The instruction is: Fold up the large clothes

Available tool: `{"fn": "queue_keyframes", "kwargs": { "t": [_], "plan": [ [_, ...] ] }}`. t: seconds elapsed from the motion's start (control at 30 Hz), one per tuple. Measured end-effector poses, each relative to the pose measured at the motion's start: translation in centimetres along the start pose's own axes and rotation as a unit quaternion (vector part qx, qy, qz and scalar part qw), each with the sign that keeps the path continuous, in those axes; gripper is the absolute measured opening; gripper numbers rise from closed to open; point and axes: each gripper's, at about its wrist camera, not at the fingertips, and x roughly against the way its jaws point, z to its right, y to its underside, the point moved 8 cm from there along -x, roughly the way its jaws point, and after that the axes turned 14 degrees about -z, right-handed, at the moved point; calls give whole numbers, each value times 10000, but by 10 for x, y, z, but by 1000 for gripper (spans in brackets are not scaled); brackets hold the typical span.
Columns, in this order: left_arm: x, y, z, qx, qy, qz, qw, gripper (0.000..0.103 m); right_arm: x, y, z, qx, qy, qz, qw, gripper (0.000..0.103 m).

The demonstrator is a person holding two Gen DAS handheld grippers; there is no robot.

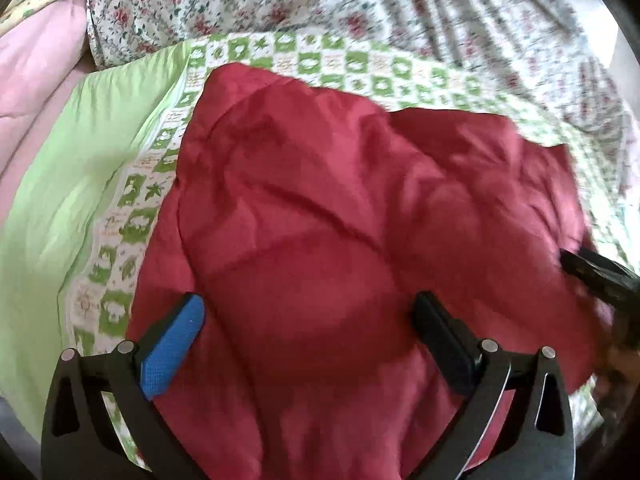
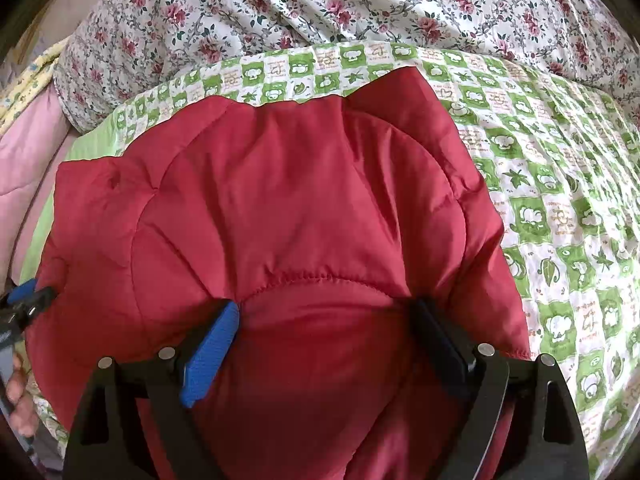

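1. The red quilted jacket [image 2: 296, 216] lies bunched on the green-and-white checked quilt [image 2: 560, 184], filling the near middle of both views.
2. The left gripper [image 1: 308, 312] hangs over the jacket's near part, jaws spread wide, blue pad [image 1: 176, 344] on one side and black pad on the other, nothing pinched between them.
3. The right gripper [image 2: 326, 316] sits at a stitched curved seam [image 2: 312, 276], jaws apart too, padded fabric bulging up between the fingers but not clamped.
4. In the left wrist view the other tool shows dark and blurred at the jacket's right edge.
5. Far behind, a rose-print sheet [image 2: 360, 0] is heaped; to the left lie a plain green cover [image 1: 60, 184] and pink bedding [image 1: 36, 64].
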Motion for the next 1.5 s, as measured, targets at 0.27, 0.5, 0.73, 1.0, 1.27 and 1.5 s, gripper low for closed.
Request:
{"fn": "queue_keyframes", "kwargs": {
  "t": [0.27,0.5,0.73,1.0,1.27,1.5],
  "plan": [
    [-20,11,6,-158,-139,-184,9996,103,33,10,-8,-102,-161,216,9996,89],
    [5,32,10,-256,-229,-19,9994,103,73,60,-32,346,-487,369,9975,90],
    [29,73,14,-394,-255,53,9989,103,84,107,-41,723,-357,254,9964,91],
    [35,107,16,-723,-1053,52,9918,103,84,146,-52,945,-374,-14,9948,91],
    [52,114,22,-776,-1042,138,9914,103,93,165,-68,1296,-298,-76,9911,91],
    [69,103,22,-762,-1244,367,9886,103,111,155,-79,1538,-207,96,9878,94]
  ]
}}
